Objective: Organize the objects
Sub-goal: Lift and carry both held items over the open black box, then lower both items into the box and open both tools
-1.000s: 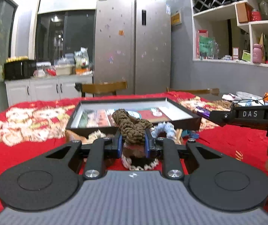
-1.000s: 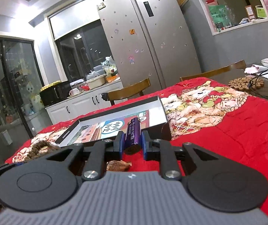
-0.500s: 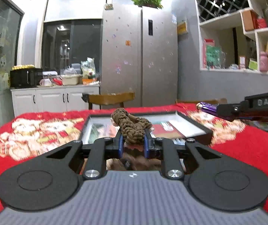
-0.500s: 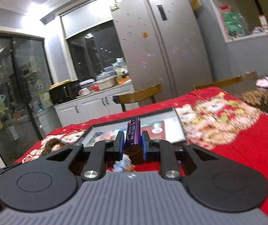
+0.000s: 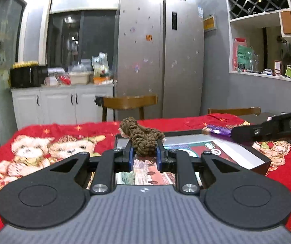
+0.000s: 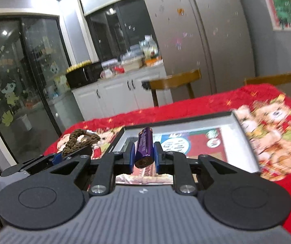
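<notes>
Chairs [image 5: 129, 101] behind table [image 5: 43, 130], fridge [image 5: 159, 57] beyond.

Both wrist cameras face the tray [image 5: 255, 158] closely.

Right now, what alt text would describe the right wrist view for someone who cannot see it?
The right gripper is shut on a purple lighter above an open black box on a red tablecloth. At left, the left gripper holds a brown braided cord.

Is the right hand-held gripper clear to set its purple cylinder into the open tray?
Probably yes: the right hand-held gripper holds the purple cylinder over the tray, nothing between.
</notes>
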`<state>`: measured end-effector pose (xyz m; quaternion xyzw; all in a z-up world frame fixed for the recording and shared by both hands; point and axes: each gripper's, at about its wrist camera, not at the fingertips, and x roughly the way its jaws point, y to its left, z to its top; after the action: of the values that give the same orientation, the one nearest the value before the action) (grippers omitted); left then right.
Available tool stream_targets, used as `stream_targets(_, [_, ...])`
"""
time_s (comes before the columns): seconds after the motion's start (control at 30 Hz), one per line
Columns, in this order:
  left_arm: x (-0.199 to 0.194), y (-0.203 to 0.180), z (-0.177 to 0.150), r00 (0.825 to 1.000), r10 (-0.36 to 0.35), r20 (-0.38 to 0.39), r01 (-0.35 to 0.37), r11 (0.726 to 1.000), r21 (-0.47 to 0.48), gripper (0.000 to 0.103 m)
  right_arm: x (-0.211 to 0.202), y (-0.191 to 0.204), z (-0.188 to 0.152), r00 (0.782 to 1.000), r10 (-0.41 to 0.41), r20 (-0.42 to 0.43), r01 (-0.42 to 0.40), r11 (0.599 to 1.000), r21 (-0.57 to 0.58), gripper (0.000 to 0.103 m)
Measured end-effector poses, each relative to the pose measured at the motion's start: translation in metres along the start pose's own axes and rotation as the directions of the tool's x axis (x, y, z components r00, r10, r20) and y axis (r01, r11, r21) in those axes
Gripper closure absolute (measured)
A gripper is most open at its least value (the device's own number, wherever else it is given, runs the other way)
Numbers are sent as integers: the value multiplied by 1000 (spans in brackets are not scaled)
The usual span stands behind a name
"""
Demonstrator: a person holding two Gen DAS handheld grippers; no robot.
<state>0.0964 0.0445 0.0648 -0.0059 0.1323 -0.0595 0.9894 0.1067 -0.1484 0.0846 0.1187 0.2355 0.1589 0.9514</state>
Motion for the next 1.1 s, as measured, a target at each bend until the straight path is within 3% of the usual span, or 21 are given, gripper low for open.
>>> stream_targets(0.23, [22,15,-10,996,-62,-68,60,998,-31,79,41,10,-2,997,-14,-73,16,999,27,81])
stream_targets(0.37, [32,11,-20,997,-10,-76,8,1000,-16,79,53,15,-4,996,-14,-85,18,999,37,81])
stream_targets(0.57, [39,15,-28,996,2,-85,-3,1000,-21,79,61,18,-7,996,-14,-83,17,999,27,81])
stream_targets(0.87, [54,16,-38,989,-37,-146,38,999,6,79,72,12,-15,992,-14,-127,18,999,32,81])
stream_targets(1.1, [65,24,-39,982,-52,-184,47,998,-32,79,81,10,-20,988,-11,-156,18,999,38,81])
